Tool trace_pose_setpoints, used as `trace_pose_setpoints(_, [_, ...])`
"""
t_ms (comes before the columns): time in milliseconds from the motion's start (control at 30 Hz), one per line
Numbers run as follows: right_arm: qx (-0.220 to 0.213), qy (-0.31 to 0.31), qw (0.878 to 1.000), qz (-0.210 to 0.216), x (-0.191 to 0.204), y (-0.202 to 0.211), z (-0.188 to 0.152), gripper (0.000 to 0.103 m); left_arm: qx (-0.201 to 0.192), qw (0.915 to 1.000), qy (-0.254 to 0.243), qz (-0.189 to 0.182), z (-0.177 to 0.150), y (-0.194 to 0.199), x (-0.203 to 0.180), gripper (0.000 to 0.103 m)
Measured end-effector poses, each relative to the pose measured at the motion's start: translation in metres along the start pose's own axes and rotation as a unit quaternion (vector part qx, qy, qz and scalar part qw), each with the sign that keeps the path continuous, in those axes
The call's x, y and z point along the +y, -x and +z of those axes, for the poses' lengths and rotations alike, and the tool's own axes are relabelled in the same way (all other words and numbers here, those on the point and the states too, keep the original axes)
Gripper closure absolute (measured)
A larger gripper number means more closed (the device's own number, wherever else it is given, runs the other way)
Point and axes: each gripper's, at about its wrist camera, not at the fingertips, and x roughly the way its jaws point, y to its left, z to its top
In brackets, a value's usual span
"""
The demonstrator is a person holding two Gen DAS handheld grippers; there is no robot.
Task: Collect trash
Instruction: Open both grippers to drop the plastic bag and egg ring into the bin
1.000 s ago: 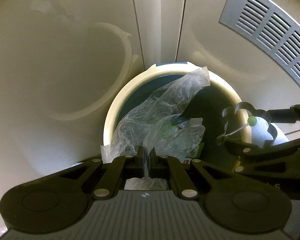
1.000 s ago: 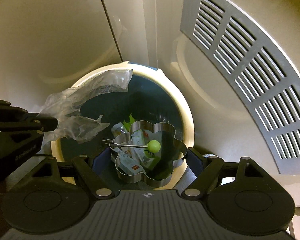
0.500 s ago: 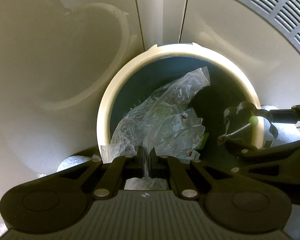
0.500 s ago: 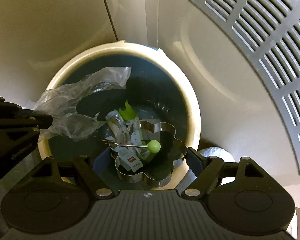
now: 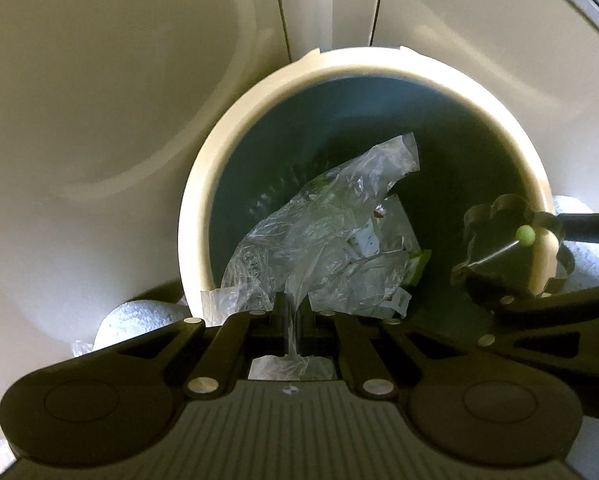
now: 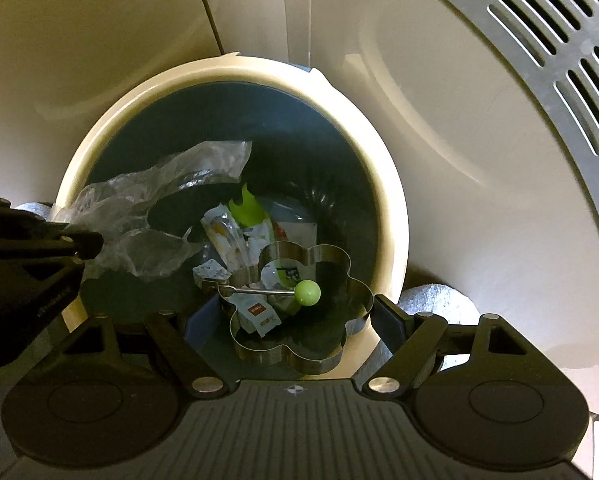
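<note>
Above the cream-rimmed bin point(image 5: 203, 184), the left gripper point(image 5: 293, 316) pinches crumpled clear plastic film point(image 5: 319, 248); a flower-shaped metal ring point(image 5: 499, 240) overhangs the bin's right rim.

Left tool point(image 5: 293, 320) pinched tight, right tool point(image 6: 299, 316) spread wide — both apparently pointing down

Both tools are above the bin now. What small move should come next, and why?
Probably open the left tool to drop the clear plastic wrap. It is shut on the wrap, which already hangs inside the bin's rim, over the wrappers below. The right tool holds a flower-shaped metal ring.
</note>
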Motion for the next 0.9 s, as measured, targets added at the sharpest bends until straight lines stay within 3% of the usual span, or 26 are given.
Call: trace_pose_setpoints(900, [0.006,0.005,1.000,-0.011,0.004,-0.014,0.001,0.020,0.022,0.9997,-0.006,0.011,0.006,-0.014,-0.004,0.100])
